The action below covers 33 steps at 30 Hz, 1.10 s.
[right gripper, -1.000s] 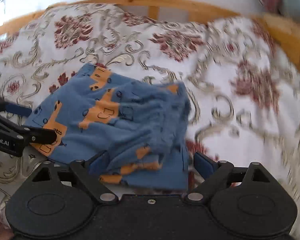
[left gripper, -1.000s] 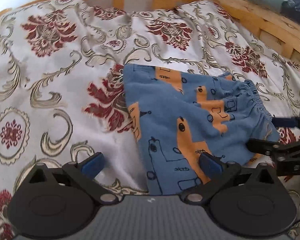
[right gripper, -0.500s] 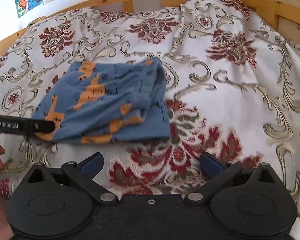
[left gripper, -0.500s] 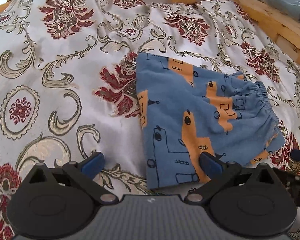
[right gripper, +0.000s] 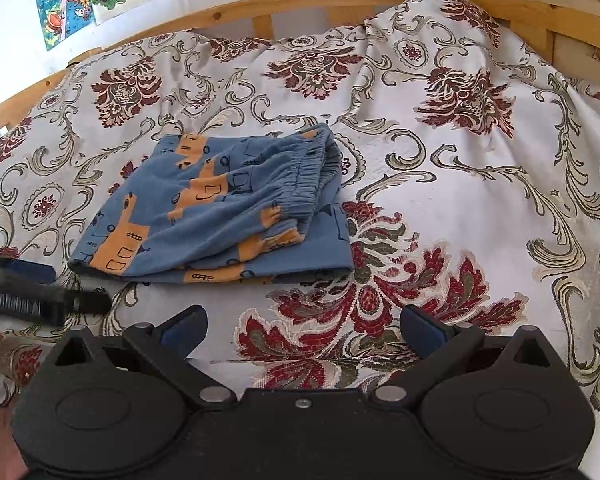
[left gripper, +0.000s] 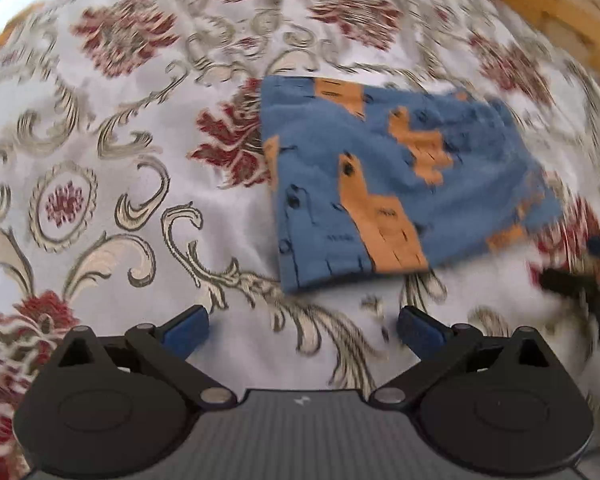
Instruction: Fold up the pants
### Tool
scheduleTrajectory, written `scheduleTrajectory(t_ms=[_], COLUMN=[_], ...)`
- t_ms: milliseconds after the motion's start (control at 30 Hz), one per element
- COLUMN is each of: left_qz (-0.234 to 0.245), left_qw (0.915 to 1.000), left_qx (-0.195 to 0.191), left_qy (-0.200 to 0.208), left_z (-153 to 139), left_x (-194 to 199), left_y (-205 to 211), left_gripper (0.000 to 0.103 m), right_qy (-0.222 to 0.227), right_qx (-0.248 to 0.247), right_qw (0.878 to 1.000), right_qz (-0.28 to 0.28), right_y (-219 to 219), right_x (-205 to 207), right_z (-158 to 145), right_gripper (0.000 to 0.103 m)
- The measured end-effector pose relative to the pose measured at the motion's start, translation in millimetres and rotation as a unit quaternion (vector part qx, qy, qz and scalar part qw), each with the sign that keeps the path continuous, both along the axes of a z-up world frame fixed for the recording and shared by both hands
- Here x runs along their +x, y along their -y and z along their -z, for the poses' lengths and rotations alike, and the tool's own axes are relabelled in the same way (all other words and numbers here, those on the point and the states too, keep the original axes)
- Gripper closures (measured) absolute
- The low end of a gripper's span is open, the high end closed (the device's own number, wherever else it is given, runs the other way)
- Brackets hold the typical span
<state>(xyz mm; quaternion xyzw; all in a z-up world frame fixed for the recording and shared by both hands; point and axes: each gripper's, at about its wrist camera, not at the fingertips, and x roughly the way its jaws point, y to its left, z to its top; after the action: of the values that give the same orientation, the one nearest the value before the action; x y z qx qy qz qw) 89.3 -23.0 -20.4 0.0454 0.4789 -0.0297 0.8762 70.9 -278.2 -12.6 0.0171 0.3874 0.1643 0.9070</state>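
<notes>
Pants (right gripper: 220, 216) folded on bedspread (right gripper: 460, 200), both grippers spread, empty, apart

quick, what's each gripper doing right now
left tongs: open, holding nothing, short of the folded pants
right tongs: open, holding nothing

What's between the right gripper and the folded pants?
Only bare bedspread, shown in the right wrist view; the open right gripper sits apart from the folded pants.
</notes>
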Motion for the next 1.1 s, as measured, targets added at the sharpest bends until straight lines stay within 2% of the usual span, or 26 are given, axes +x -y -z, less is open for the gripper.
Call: scheduleTrajectory(t_ms=[100,233,333,500,633,733,900,1000,1100], left_qz=[0.018,0.008,-0.007,-0.023,-0.014,-0.009,-0.013,-0.004,0.012], left_qw=[0.9998,0.9994,0.9985,0.9953,0.9927,0.9895,0.9881,0.9886,0.9899], left_qx=[0.007,-0.016,-0.040,-0.075,-0.096,-0.124,-0.148,-0.148,-0.137], left_qy=[0.008,0.030,0.037,0.056,0.071,0.072,0.042,0.029,0.034], left_z=[-6.5,-17.7,-26.1,-33.2,-29.2,-22.5,-4.9,5.4,11.8], left_x=[-9.5,-13.1,-3.3,28.6,55.7,72.4,93.0,95.6,92.1], left_y=[-2.1,-21.3,-37.7,-50.8,-44.5,-41.0,-37.8,-38.1,-40.4], left_gripper=[0.000,0.000,0.000,0.000,0.000,0.000,0.000,0.000,0.000], right_qy=[-0.001,-0.003,0.003,-0.007,-0.048,-0.075,-0.120,-0.123,-0.112], right_qx=[-0.001,0.000,0.006,0.058,0.099,0.119,0.167,0.161,0.165], right_qw=[1.000,1.000,0.999,0.994,0.986,0.981,0.971,0.970,0.970], right_qz=[0.001,-0.008,-0.038,-0.087,-0.126,-0.130,-0.123,-0.130,-0.142], right_y=[0.7,7.8,13.1,23.7,26.0,26.7,36.5,38.6,41.9], right_x=[0.5,6.1,16.0,56.6,100.6,128.0,157.2,160.4,155.9], right_z=[-0.7,-3.5,-11.5,-29.9,-31.8,-27.4,-12.0,-4.1,0.5], right_gripper=[0.001,0.001,0.001,0.001,0.001,0.001,0.003,0.006,0.008])
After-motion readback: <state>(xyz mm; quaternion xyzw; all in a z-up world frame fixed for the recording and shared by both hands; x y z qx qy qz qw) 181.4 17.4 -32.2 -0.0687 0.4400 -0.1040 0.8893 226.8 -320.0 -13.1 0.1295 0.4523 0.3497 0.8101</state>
